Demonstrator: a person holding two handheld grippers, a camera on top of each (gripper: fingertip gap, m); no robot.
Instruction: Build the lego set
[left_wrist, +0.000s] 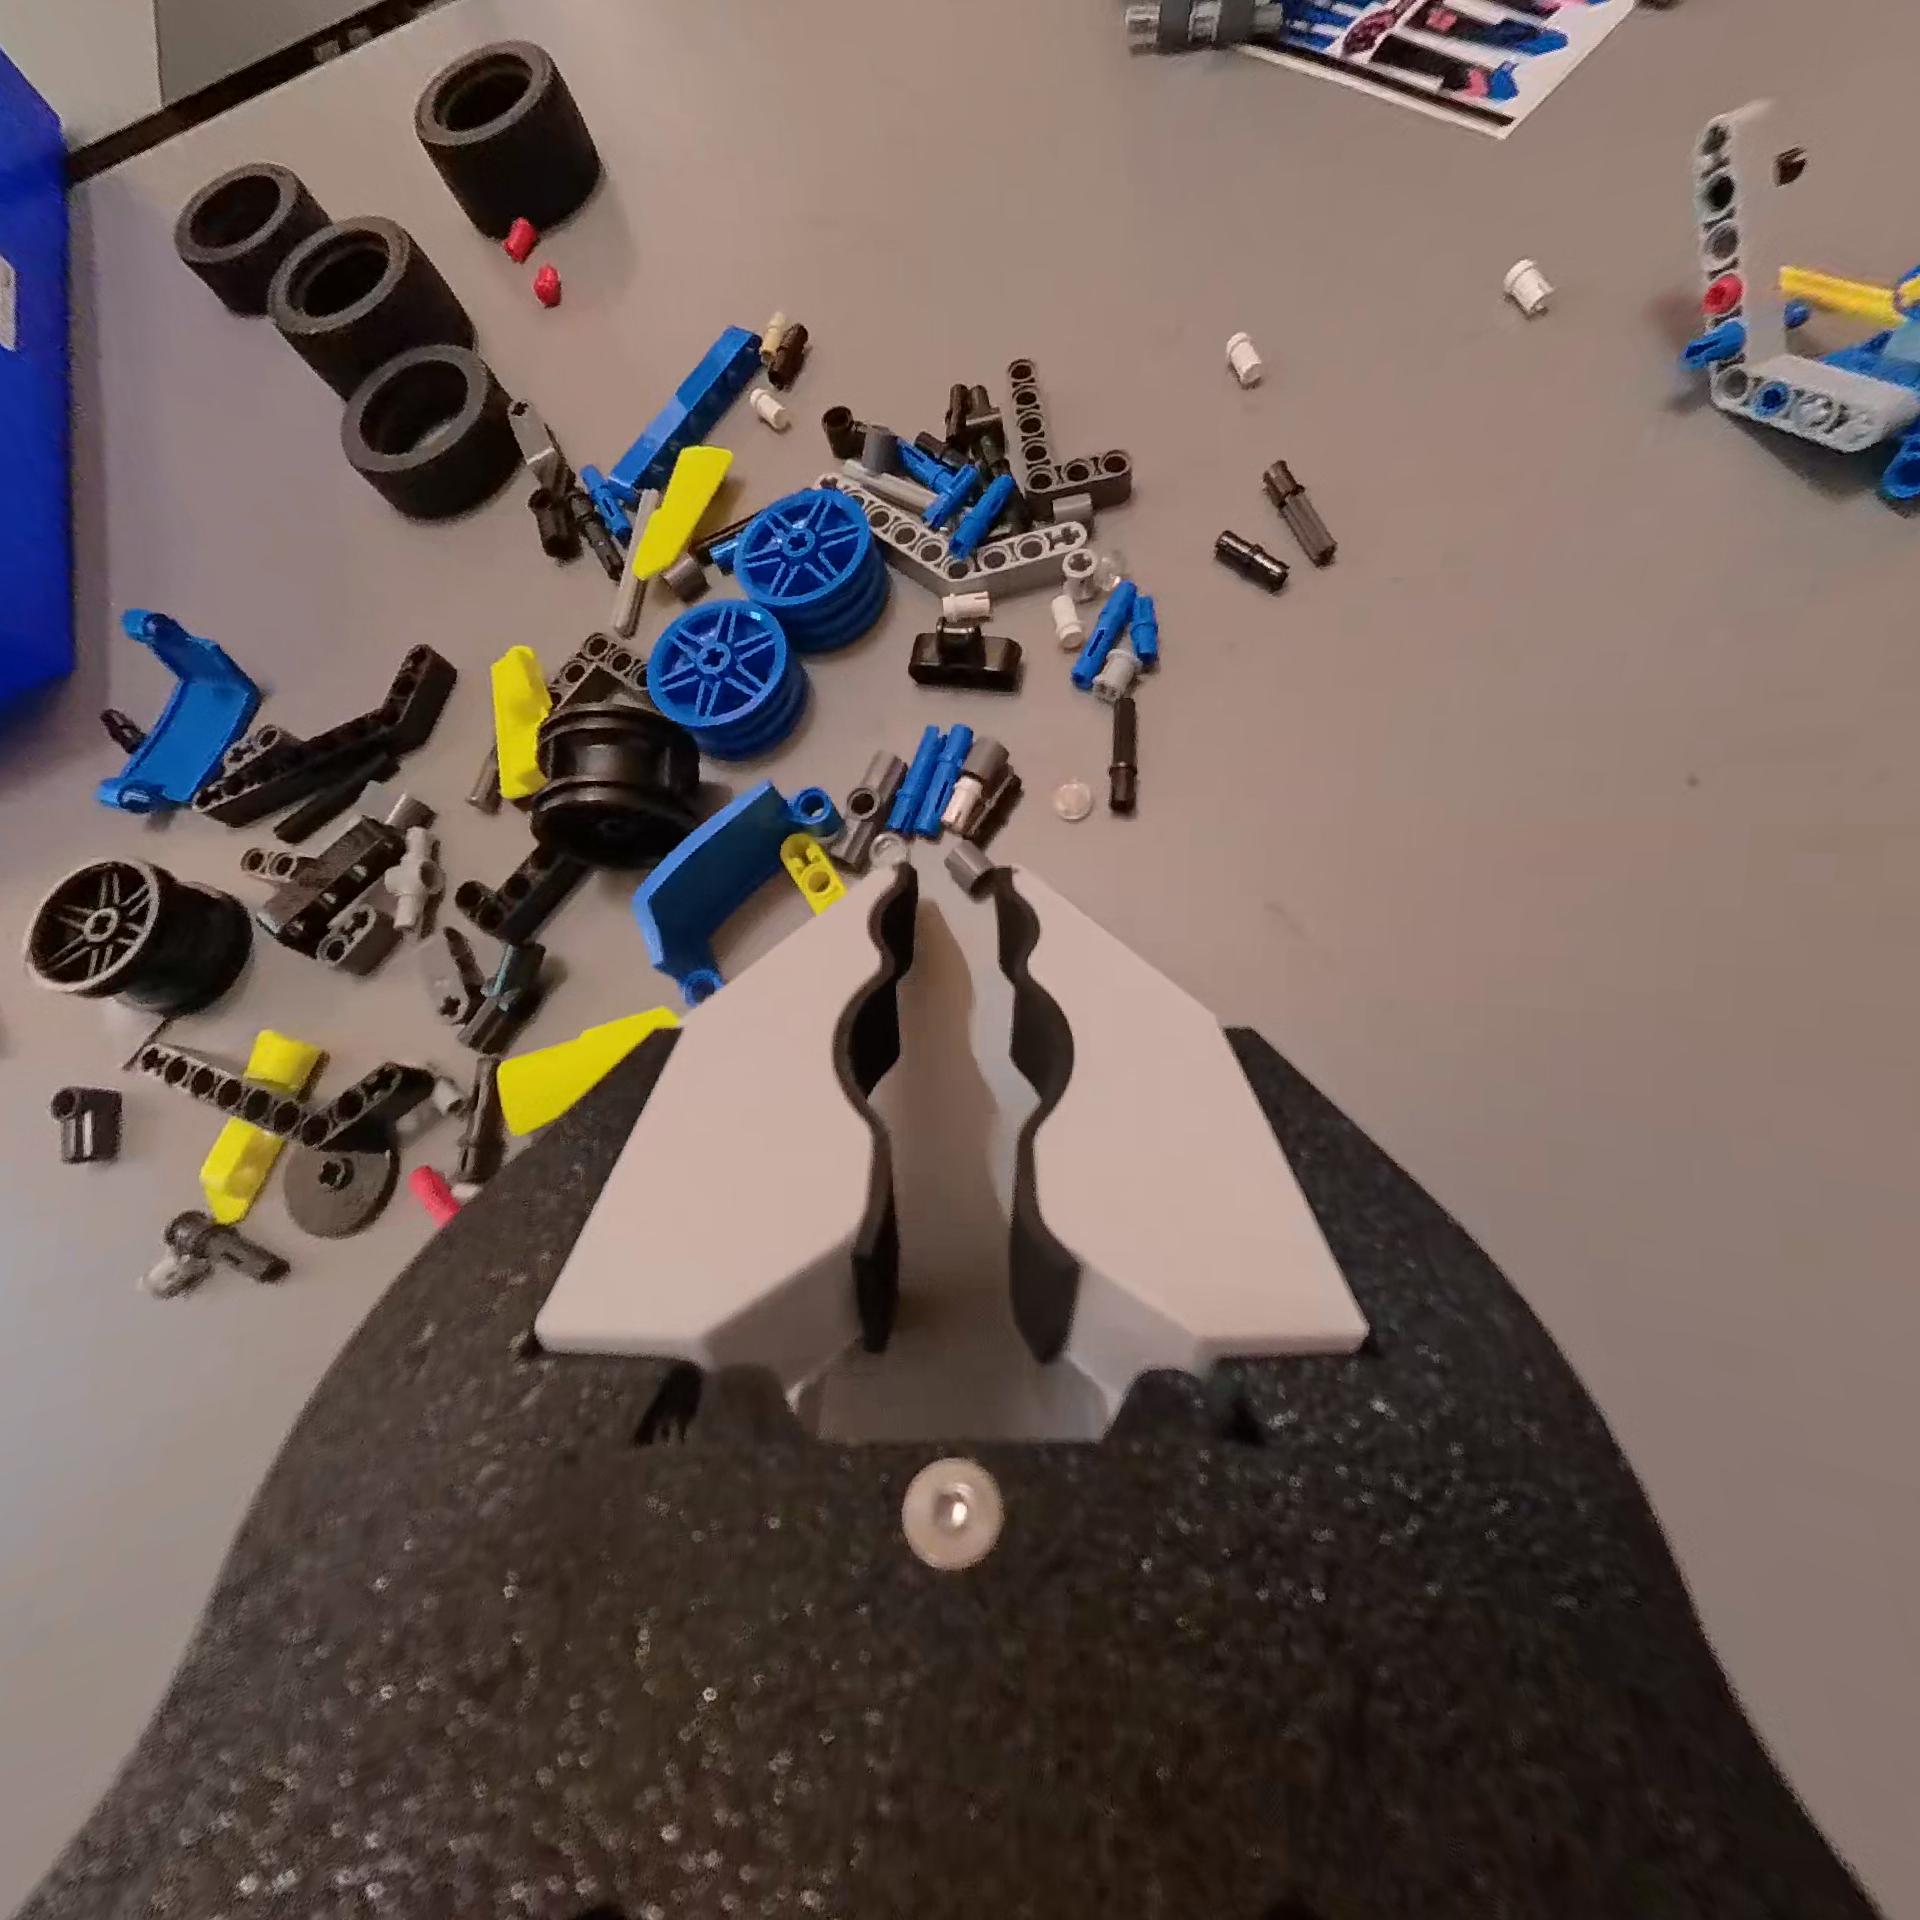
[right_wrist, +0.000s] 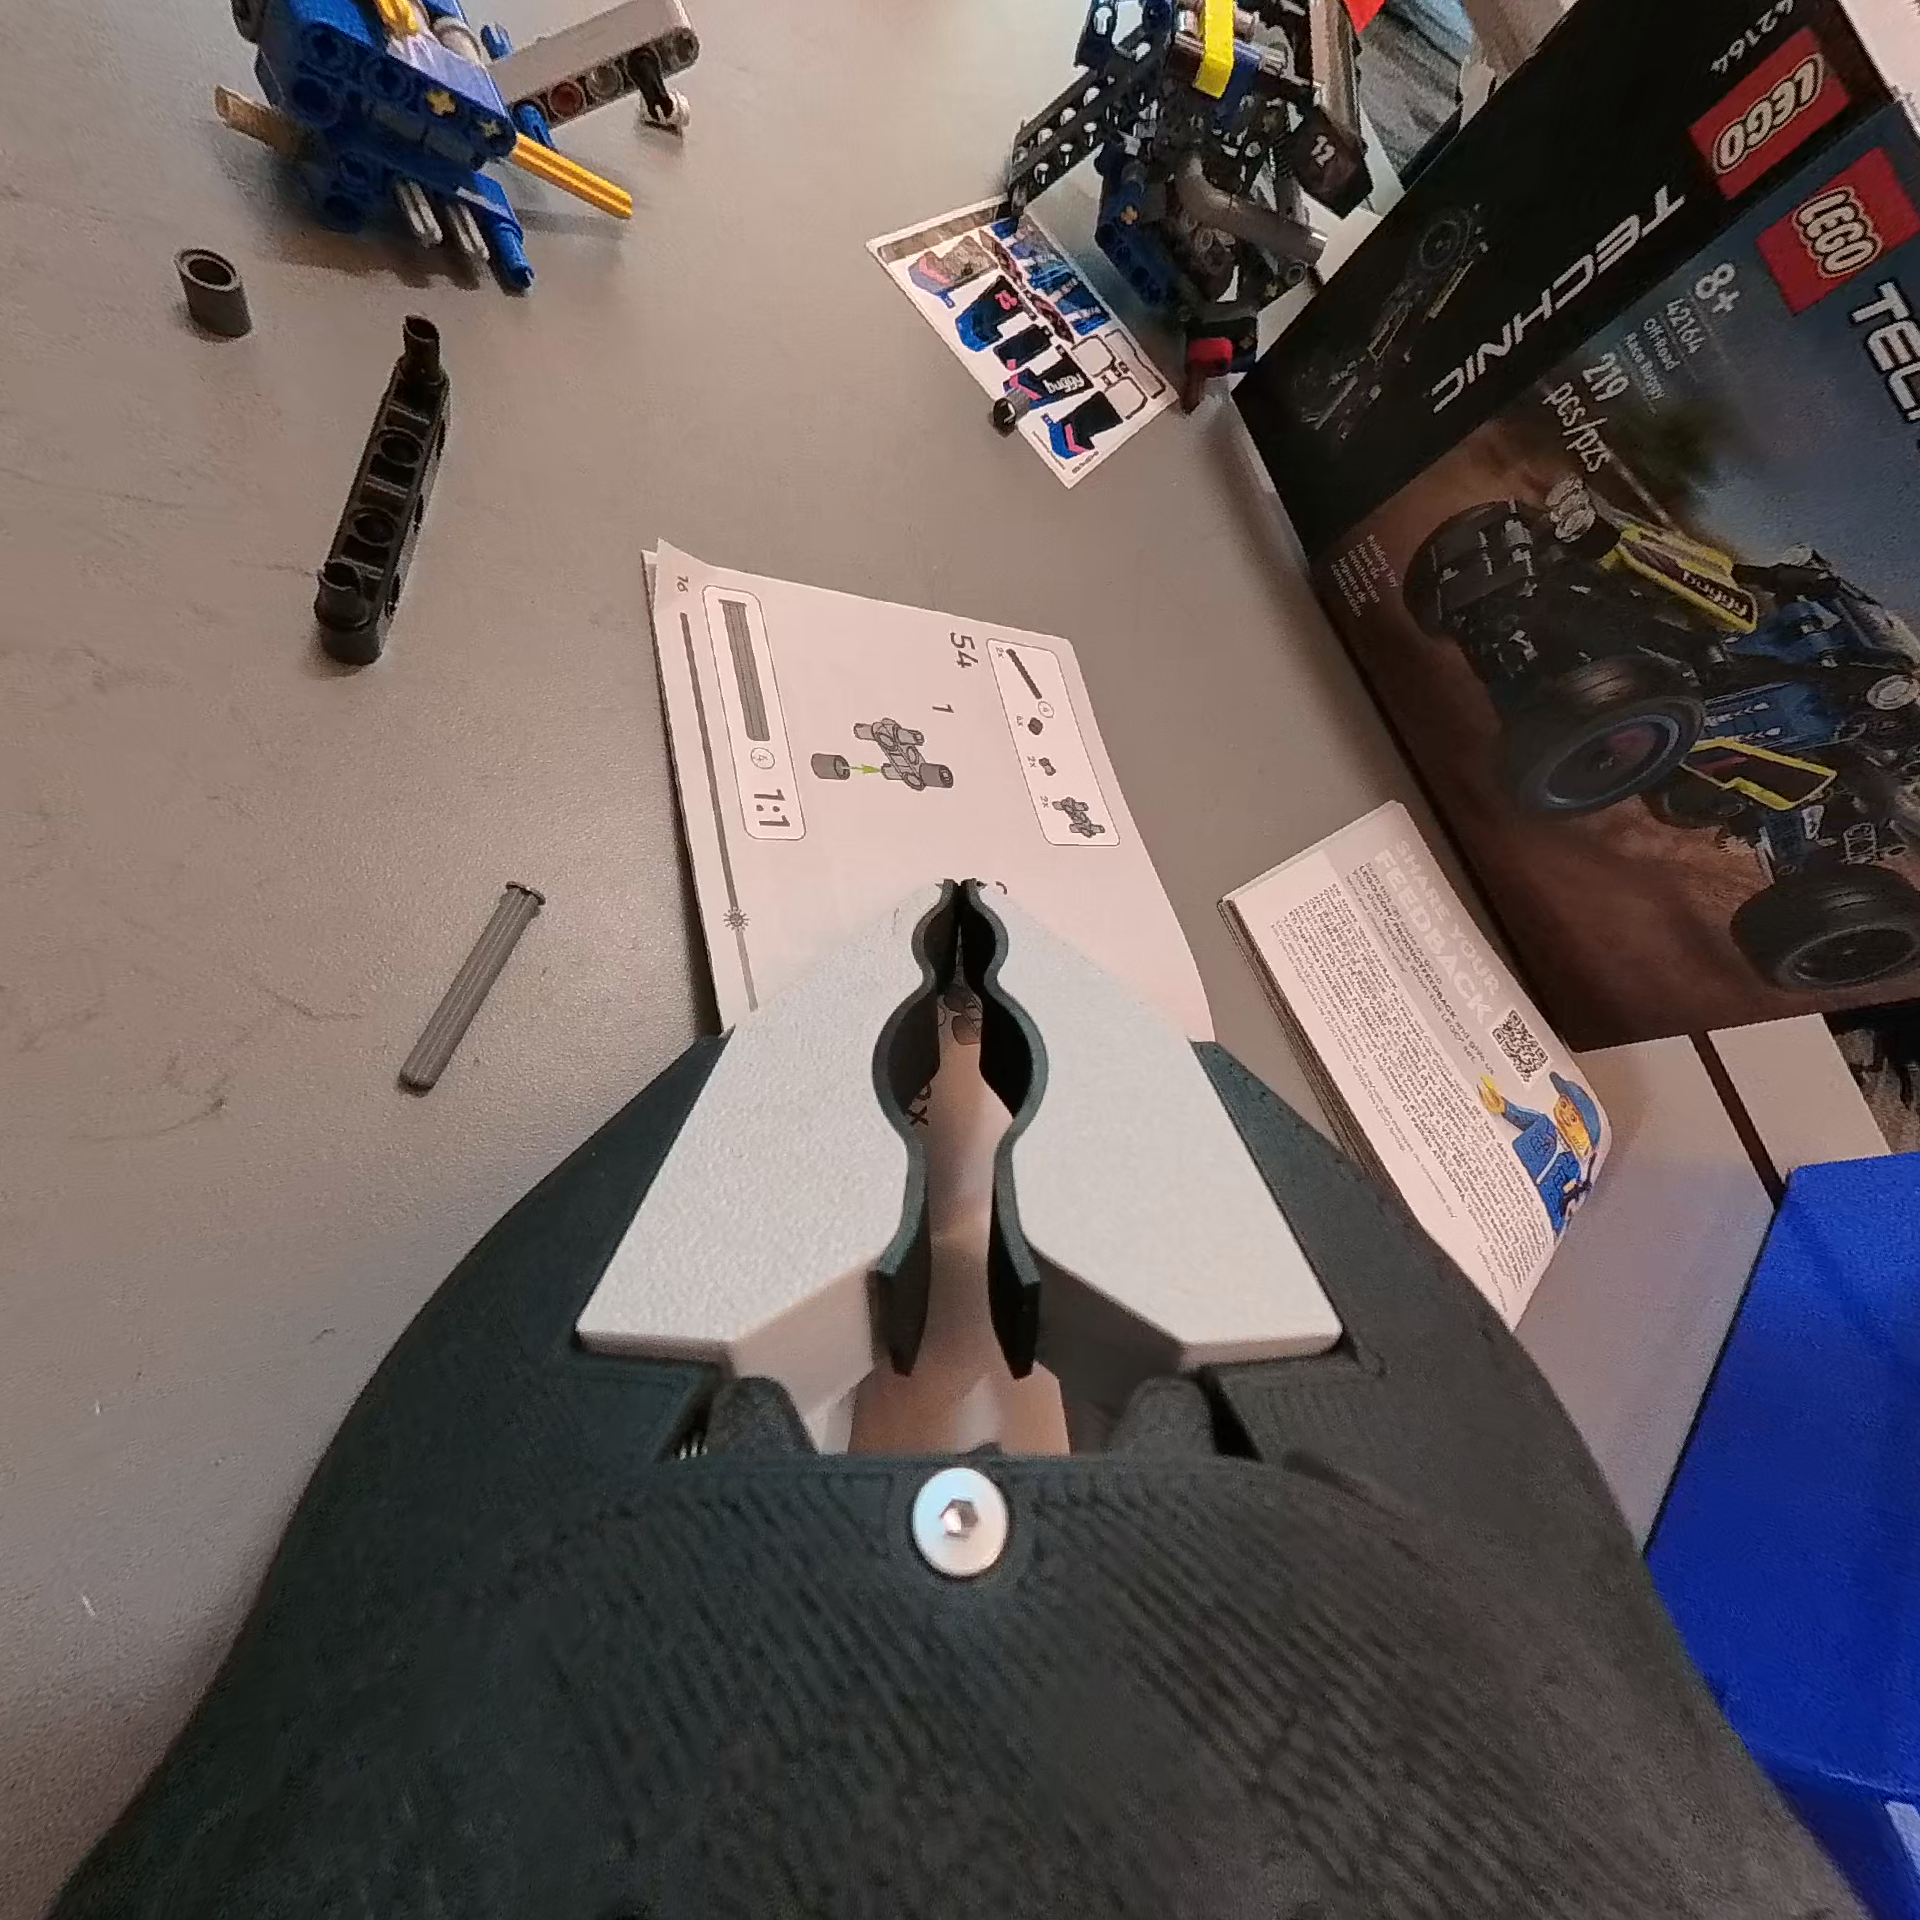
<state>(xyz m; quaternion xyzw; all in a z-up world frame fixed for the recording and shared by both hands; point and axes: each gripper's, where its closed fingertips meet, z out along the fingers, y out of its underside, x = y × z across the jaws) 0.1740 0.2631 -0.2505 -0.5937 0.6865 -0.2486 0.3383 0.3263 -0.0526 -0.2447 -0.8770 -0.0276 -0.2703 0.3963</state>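
In the left wrist view my left gripper (left_wrist: 951, 878) is slightly open and empty, low over the near edge of a pile of loose parts. A small dark grey bush (left_wrist: 971, 868) lies right at its fingertips, and blue pins (left_wrist: 940, 779) lie just beyond. Two blue wheels (left_wrist: 795, 551) and several black tyres (left_wrist: 364, 291) lie farther off. In the right wrist view my right gripper (right_wrist: 961, 888) is shut with nothing seen in it, above the open instruction booklet (right_wrist: 883, 748). A black beam (right_wrist: 384, 488), a grey axle (right_wrist: 473, 982) and a dark grey bush (right_wrist: 215, 291) lie to its left.
A blue and grey part-built assembly (left_wrist: 1808, 384) stands at the far right; it also shows in the right wrist view (right_wrist: 405, 114). A second assembly (right_wrist: 1195, 156), a sticker sheet (right_wrist: 1029, 332), the set's box (right_wrist: 1610, 520), a leaflet (right_wrist: 1423, 1039) and a blue bin (right_wrist: 1818, 1455) are to the right. Spacing between my two grippers at the tips: around 35 centimetres. The grey axle (right_wrist: 473, 982) is closer to my right gripper, around 8 centimetres from its tips; the left tips are 35 centimetres off. From my right tips it is roughly 15 centimetres to the dark grey bush (right_wrist: 215, 291); from my left, 20 centimetres.
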